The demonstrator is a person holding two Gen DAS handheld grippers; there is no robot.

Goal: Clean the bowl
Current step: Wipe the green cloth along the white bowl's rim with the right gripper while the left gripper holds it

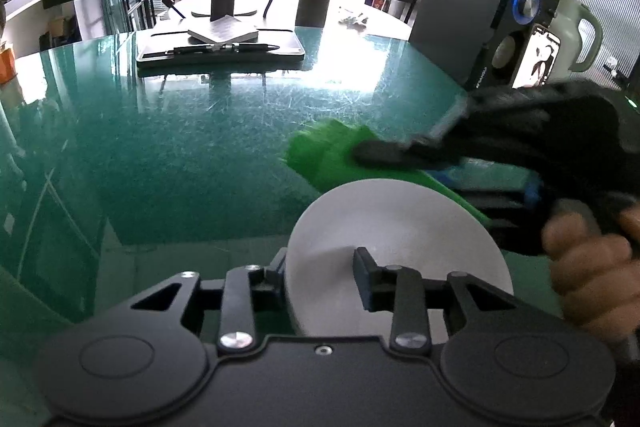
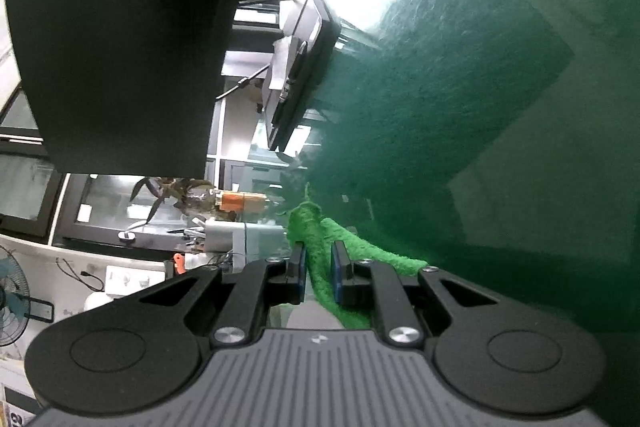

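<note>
Left gripper (image 1: pixel 320 273) clamping smooth round white bowl (image 1: pixel 396 227) (rim), right gripper (image 2: pixel 318 273) pinching fuzzy green cloth (image 2: pixel 320 247)

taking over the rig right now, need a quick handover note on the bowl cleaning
Left gripper: jaws astride the rim of the white bowl, low over the green table; grip looks loose.
Right gripper: shut on the green cloth, which hangs just beyond the bowl's far rim.
Done: bowl and cloth picked up.
Left: wipe the bowl; whether any wiping has happened cannot be told.
</note>
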